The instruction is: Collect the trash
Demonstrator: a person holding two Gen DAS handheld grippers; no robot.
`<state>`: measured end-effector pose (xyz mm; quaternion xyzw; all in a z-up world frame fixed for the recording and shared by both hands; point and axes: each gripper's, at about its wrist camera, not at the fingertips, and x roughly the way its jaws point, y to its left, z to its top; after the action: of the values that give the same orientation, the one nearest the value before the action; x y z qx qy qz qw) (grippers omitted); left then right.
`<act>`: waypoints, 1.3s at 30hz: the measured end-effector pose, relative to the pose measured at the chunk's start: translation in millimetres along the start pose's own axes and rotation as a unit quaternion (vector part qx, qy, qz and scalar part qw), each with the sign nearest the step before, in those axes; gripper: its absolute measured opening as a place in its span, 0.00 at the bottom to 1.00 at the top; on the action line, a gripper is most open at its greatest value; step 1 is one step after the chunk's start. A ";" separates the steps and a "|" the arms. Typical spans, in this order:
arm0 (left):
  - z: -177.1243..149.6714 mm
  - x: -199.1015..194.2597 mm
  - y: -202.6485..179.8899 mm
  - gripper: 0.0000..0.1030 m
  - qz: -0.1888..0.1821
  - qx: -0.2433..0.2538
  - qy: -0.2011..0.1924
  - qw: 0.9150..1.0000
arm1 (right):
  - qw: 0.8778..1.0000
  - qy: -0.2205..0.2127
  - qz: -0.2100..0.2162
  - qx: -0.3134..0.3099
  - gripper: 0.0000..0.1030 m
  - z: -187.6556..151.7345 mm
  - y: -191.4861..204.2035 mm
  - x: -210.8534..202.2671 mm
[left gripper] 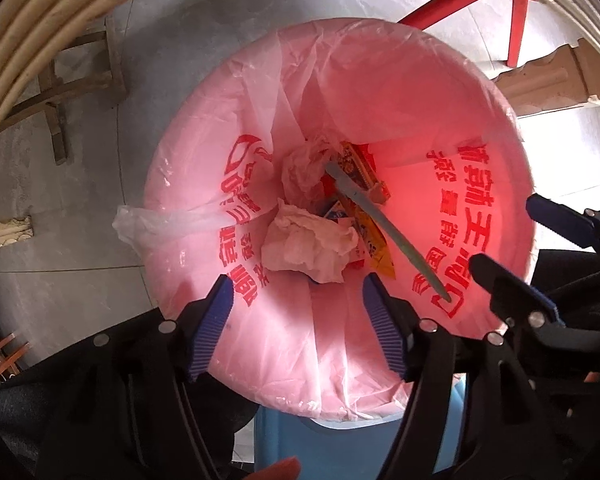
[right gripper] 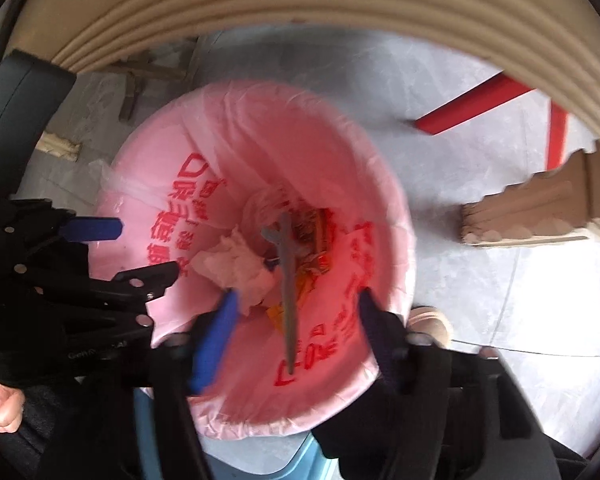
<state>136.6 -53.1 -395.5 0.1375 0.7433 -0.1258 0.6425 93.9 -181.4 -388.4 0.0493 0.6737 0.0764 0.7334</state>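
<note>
Right gripper [right gripper: 296, 320]: jaws apart, nothing between the blue pads, positioned above the near rim of the pink bag-lined bin [right gripper: 396, 216]. Left gripper [right gripper: 148, 248] enters from the left edge, jaws apart, over the bin's left rim. Inside the bin, at the bottom: crumpled white tissue [right gripper: 236, 268]; grey stick [right gripper: 286, 280] leaning toward the near wall; coloured wrappers [right gripper: 312, 240] beneath it. Red printing on the liner. Grey floor [right gripper: 440, 160] around the bin; cardboard piece [right gripper: 532, 212] to the right.
</note>
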 end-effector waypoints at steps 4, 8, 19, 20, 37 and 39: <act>-5.5 -7.9 -2.7 0.64 0.006 0.000 -0.014 1.000 | 1.000 -0.013 -0.003 0.006 0.62 -3.5 -4.8 -13.4; -14.3 -14.0 -8.9 0.65 0.011 0.008 -0.022 1.000 | 0.999 -0.030 -0.018 0.012 0.62 -11.1 -8.8 -26.8; -51.9 -70.1 -22.2 0.65 0.028 -0.019 -0.116 0.993 | 0.994 -0.088 -0.062 0.037 0.62 -36.2 -14.1 -76.4; -55.7 -76.8 -25.0 0.65 0.027 -0.020 -0.126 0.991 | 0.993 -0.094 -0.065 0.038 0.62 -38.3 -15.1 -82.3; -142.8 -242.8 -61.1 0.66 0.045 -0.036 -0.370 0.927 | 0.923 -0.353 -0.138 0.069 0.87 -95.2 -7.1 -284.9; -154.2 -261.7 -64.3 0.75 0.054 -0.038 -0.394 0.917 | 0.909 -0.384 -0.148 0.074 0.91 -104.3 -4.4 -309.2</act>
<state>6.8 -68.1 -113.9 0.0927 0.4257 -0.1064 0.8938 -34.7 -244.1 -95.1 0.0288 0.3436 -0.1080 0.9324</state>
